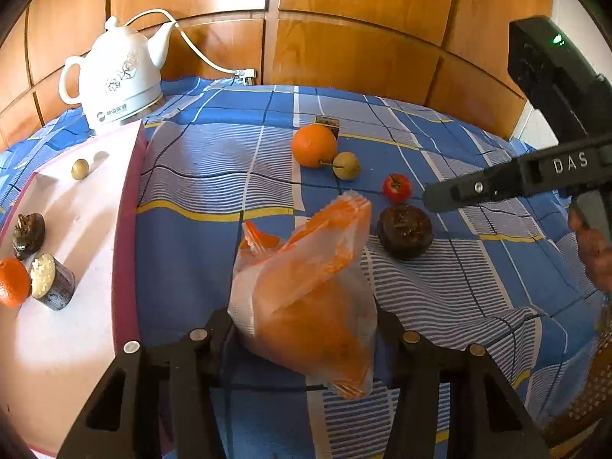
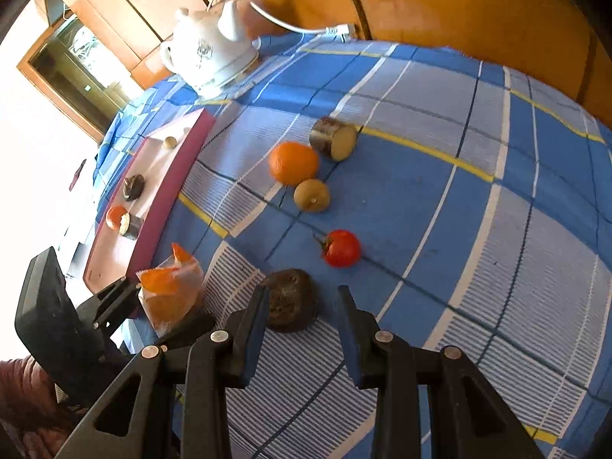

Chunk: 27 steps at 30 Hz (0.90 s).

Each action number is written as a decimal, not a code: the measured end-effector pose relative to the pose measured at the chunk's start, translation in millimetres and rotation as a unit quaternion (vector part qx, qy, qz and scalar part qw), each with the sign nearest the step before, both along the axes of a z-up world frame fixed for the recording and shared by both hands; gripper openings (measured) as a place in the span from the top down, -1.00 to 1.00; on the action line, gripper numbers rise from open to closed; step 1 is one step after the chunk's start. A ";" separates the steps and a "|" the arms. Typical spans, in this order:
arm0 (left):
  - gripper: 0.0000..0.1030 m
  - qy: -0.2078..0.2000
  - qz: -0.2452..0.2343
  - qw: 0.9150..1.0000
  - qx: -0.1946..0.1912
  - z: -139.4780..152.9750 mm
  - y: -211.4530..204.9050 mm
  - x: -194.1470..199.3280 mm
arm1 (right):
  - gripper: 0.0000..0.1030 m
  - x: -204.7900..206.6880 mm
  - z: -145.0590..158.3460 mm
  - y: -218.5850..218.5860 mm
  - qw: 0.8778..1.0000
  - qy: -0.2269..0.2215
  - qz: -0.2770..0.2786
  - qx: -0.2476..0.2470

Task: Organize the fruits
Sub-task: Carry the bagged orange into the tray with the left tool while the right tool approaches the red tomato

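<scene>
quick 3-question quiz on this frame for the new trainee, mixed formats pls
1. True or false: the left gripper grips an orange plastic bag.
2. Which fruit lies nearest the right gripper? A) orange B) dark brown fruit C) red fruit
3. Fill in: the white kettle stands behind the pink ____.

Key: 1 true; 2 B; 3 tray
</scene>
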State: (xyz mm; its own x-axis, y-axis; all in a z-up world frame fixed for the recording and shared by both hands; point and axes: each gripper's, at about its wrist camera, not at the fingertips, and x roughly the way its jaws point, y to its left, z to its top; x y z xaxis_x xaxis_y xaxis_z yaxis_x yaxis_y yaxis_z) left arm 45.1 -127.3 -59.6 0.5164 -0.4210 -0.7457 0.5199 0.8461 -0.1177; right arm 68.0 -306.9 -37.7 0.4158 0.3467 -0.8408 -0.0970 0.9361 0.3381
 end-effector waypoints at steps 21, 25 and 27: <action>-0.07 -0.001 0.003 1.000 -0.005 -0.4 0.0 -1.5 | 0.09 5.1 0.9 -6.0 0.998 -0.034 -0.042 -0.044; -0.07 0.000 0.005 1.000 -0.008 -0.3 0.3 -1.2 | 0.09 13.2 -4.6 -4.0 0.997 -0.032 -0.041 -0.063; -0.07 0.001 0.005 1.000 -0.009 -0.2 0.9 -0.8 | 0.09 17.0 -7.1 -1.2 0.996 -0.034 -0.037 -0.075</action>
